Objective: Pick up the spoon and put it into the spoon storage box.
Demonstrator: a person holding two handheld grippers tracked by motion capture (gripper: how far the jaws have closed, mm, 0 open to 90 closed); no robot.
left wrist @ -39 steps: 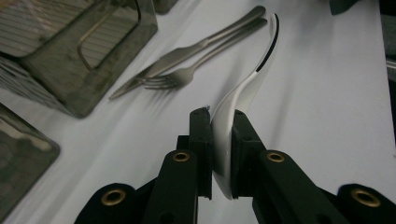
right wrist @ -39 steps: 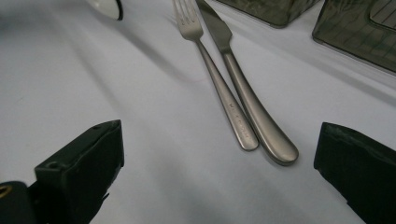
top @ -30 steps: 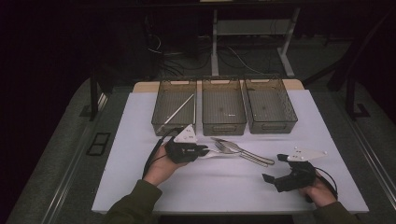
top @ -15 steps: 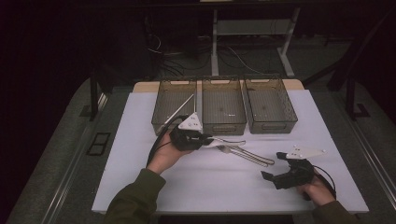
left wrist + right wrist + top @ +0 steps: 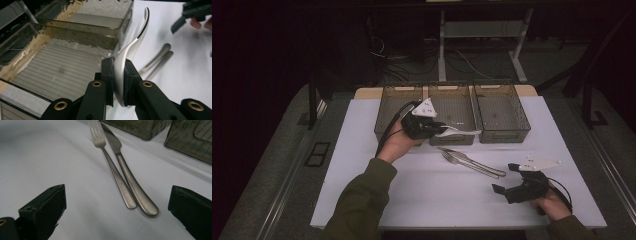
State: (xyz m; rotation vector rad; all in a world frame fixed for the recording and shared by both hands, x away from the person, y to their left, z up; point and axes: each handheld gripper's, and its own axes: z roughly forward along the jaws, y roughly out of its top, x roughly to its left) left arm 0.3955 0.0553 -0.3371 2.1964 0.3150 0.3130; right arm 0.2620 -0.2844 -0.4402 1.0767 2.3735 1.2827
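Three smoked-plastic bins (image 5: 502,116) sit in a row at the table's far edge; middle bin (image 5: 62,72) looks empty, left one's contents unclear. Your left gripper (image 5: 117,82) is clenched on a spoon (image 5: 130,50), held above the middle bin's front wall. Spoon: stiff polished metal, probably light and slippery, so grip flat mid-handle. Right gripper (image 5: 117,220) rests released near the fork (image 5: 110,167) and knife (image 5: 127,175).

The high view looks forward and down over the whole white table (image 5: 362,150) from afar. The left gripper view sits close above the middle bin (image 5: 62,67), and the right gripper view skims low near the fork (image 5: 110,167) and knife (image 5: 130,177), which all three share.
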